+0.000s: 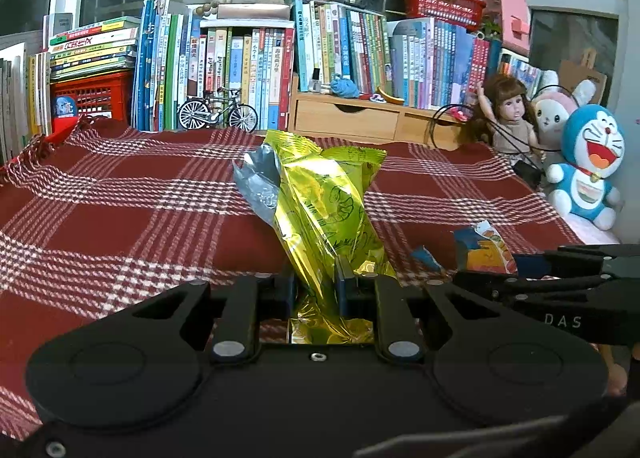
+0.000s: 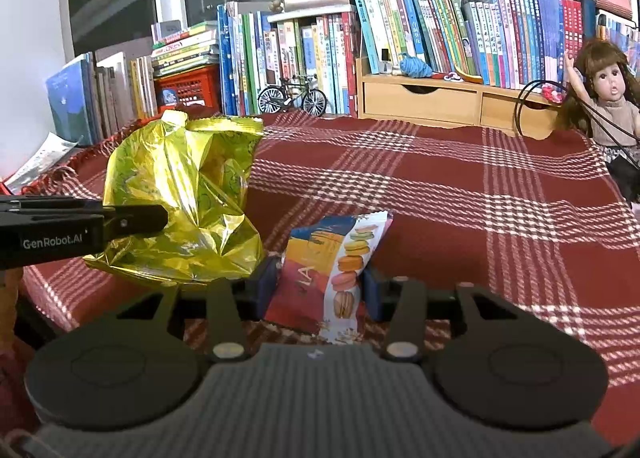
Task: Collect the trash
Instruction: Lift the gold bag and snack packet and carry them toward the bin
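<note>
The left gripper point(image 1: 316, 286) has its 2 jaws clamped on a crumpled yellow-green snack bag point(image 1: 324, 193), which rises up and away from the blue pads, clear of the red plaid cloth point(image 1: 120, 197). The right gripper point(image 2: 320, 284) has a macaron wrapper point(image 2: 340, 266) between its jaws; the pads seem to press its sides, though the contact is hard to confirm. A doll point(image 2: 608, 97) sits far beyond, right of the jaws.

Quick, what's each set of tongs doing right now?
Left tongs: closed on the yellow-green snack bag.
Right tongs: closed on the macaron wrapper.
</note>
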Tool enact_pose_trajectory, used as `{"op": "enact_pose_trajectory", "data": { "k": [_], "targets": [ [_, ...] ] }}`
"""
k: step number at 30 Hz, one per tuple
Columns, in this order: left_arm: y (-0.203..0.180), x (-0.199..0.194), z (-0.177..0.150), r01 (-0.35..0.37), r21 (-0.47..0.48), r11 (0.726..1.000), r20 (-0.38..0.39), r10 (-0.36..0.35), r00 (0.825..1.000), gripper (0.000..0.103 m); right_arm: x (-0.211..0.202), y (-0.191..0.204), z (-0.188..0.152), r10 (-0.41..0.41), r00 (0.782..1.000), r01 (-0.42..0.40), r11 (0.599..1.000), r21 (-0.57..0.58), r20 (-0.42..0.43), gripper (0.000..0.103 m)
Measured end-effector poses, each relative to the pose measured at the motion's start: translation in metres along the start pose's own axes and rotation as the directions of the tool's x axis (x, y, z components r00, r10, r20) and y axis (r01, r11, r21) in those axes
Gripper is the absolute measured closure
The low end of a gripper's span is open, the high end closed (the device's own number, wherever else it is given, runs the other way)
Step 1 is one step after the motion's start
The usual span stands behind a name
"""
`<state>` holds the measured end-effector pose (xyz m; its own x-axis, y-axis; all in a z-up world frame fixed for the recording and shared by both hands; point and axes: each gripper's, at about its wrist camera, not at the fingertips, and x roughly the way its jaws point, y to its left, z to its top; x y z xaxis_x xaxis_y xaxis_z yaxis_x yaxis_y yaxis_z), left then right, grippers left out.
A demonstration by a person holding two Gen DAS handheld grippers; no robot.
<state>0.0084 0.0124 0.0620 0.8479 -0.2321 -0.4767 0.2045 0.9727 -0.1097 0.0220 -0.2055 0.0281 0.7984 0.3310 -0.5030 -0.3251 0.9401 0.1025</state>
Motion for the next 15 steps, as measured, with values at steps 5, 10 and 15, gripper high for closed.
{"op": "enact_pose_trajectory", "data": {
  "k": [5,10,15],
  "targets": [
    [-0.004,-0.025,-0.008,0.024,0.006,1.000,0.018,-0.024,1.000,0.085,-0.020,0.004,-0.008,0.026,1.000,-0.026,1.000,0.004,0.015,0.053],
    [-0.013,-0.054,-0.022,0.053,0.055,0.997,0.026,-0.055,0.998,0.085,-0.044,0.011,-0.019,0.054,0.998,-0.053,0.998,-0.016,0.033,0.053],
    [-0.017,-0.085,-0.045,0.075,0.080,0.994,0.028,-0.078,0.997,0.085,-0.064,0.016,-0.035,0.075,0.997,-0.074,0.997,-0.031,0.027,0.053]
  ]
}}
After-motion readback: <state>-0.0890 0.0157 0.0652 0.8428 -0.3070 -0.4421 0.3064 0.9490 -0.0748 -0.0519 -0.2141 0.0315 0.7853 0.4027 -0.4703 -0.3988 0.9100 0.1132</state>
